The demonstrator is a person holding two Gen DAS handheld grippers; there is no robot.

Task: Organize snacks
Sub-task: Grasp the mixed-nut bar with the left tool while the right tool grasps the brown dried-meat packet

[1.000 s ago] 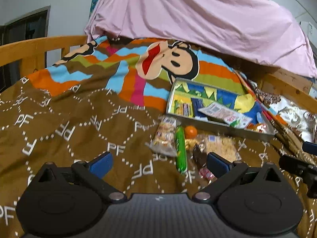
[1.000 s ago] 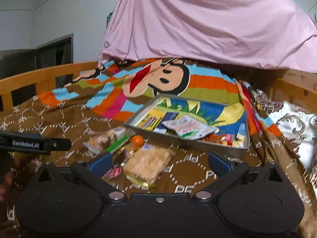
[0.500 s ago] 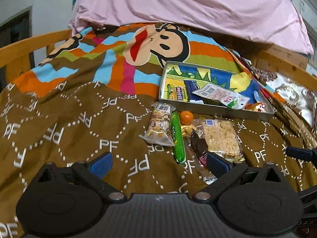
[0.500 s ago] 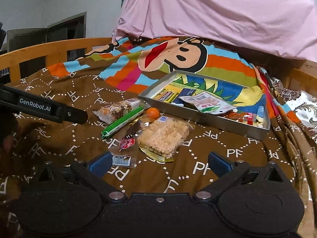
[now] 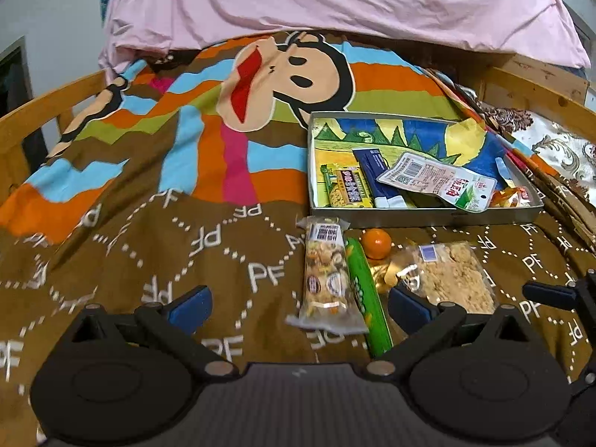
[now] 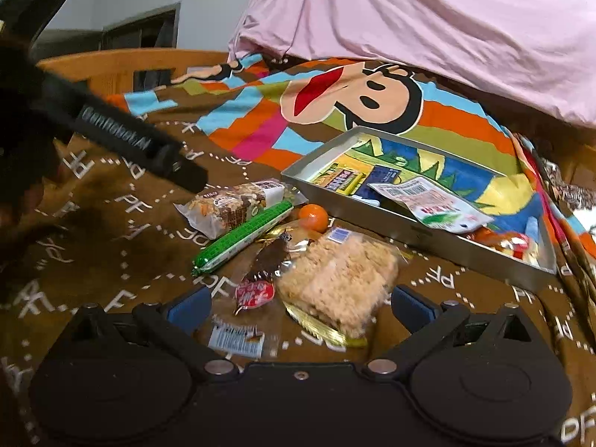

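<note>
A metal tray with several packets inside lies on the bed. In front of it lie loose snacks: a clear nut bar packet, a green stick, a small orange ball, a rice cracker pack and a dark chocolate with a red-white candy. My left gripper is open, just short of the nut bar and green stick. My right gripper is open, just short of the cracker pack and candy.
A brown and striped monkey-print blanket covers the bed. A pink sheet hangs at the back. Wooden bed rails run along both sides. The left gripper's body shows at the left of the right wrist view.
Both grippers have moved forward and down toward the loose snacks, which now look larger and closer. Both stay open. No snack has moved.
</note>
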